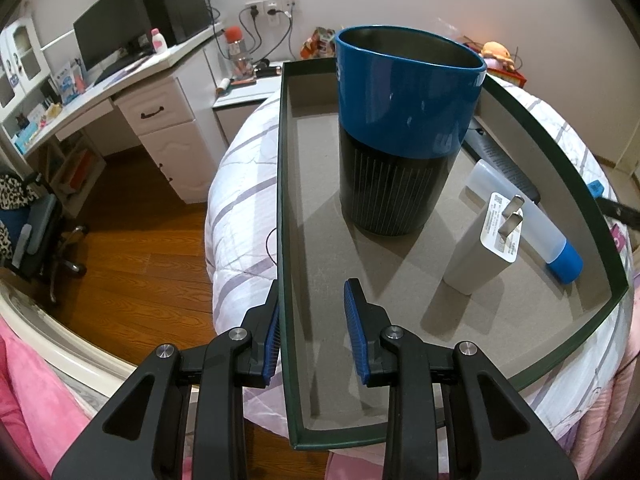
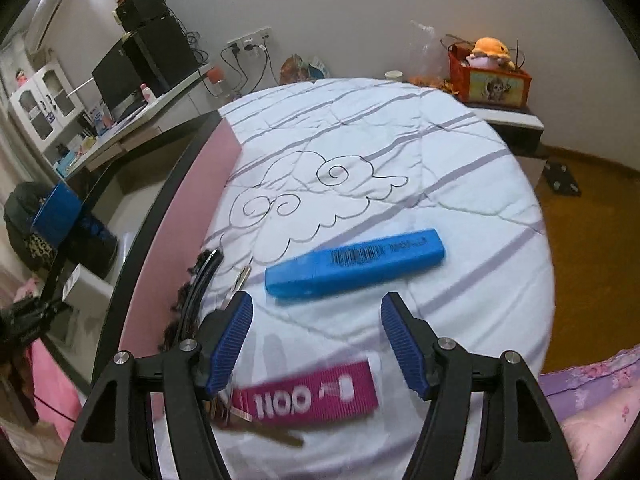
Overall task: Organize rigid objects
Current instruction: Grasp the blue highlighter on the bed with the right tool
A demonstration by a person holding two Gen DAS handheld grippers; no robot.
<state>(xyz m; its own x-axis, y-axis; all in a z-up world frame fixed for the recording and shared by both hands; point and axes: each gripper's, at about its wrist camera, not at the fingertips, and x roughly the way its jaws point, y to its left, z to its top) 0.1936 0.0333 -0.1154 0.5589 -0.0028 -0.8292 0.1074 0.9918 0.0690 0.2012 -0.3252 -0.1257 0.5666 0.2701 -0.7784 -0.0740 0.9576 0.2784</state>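
Note:
In the left wrist view my left gripper straddles the left wall of a dark-green box lid with its jaws apart, not pressed on the wall. In the box stand a blue-and-black cup, a white charger, a white tube with a blue cap and a black remote. In the right wrist view my right gripper is open above the bed, over a magenta key strap with keys. A blue case lies just beyond the fingertips. A black hair comb lies left.
The box rests on a white quilted bed. Its outside wall shows pink in the right wrist view. A desk with monitor stands at the left, wooden floor below. A red box with plush toy sits behind the bed.

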